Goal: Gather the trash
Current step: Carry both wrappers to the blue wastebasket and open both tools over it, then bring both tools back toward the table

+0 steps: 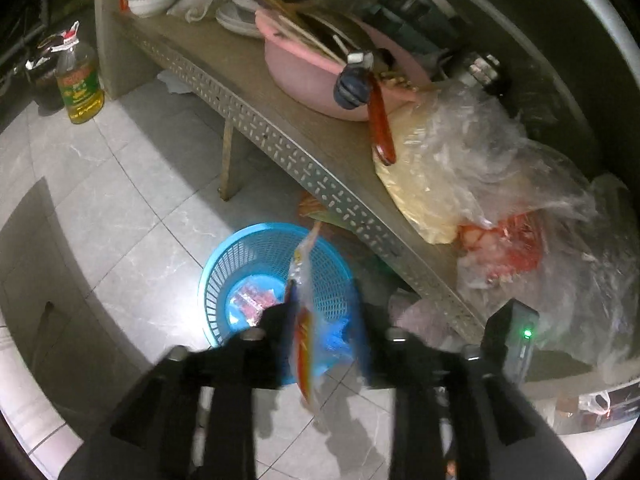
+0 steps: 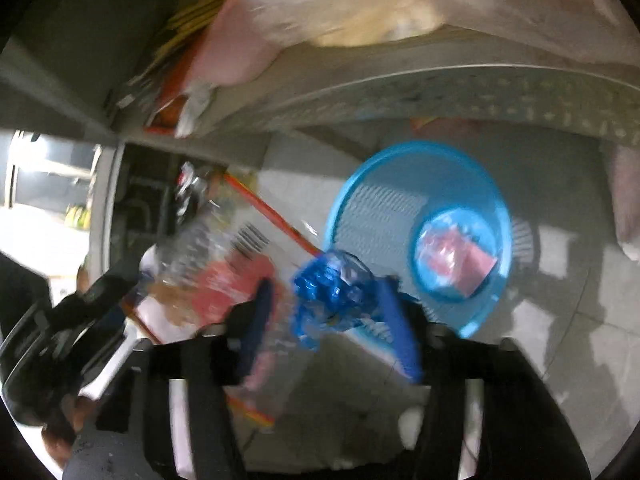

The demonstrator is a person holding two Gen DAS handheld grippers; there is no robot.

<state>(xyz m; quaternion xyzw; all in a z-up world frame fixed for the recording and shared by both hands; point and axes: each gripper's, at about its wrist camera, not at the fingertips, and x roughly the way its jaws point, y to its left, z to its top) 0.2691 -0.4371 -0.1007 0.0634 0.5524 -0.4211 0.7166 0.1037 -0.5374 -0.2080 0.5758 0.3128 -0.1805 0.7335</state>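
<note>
A blue mesh trash basket (image 1: 264,264) stands on the tiled floor under the table edge, with a pink wrapper (image 1: 252,300) at its bottom. It also shows in the right wrist view (image 2: 420,236), wrapper (image 2: 456,264) inside. My left gripper (image 1: 324,320) has its jaws apart above the basket; a clear snack wrapper with red and yellow print (image 1: 304,320) hangs between them, against the left finger. My right gripper (image 2: 324,304) holds a crumpled blue plastic wrapper (image 2: 332,284) between its fingers, left of the basket. The right view is blurred.
A low table (image 1: 248,80) carries a pink basin (image 1: 316,76) with utensils, bowls and bulky plastic bags (image 1: 500,184). An oil bottle (image 1: 80,84) stands on the floor at left. In the right wrist view the left gripper with its wrapper (image 2: 224,276) is at left.
</note>
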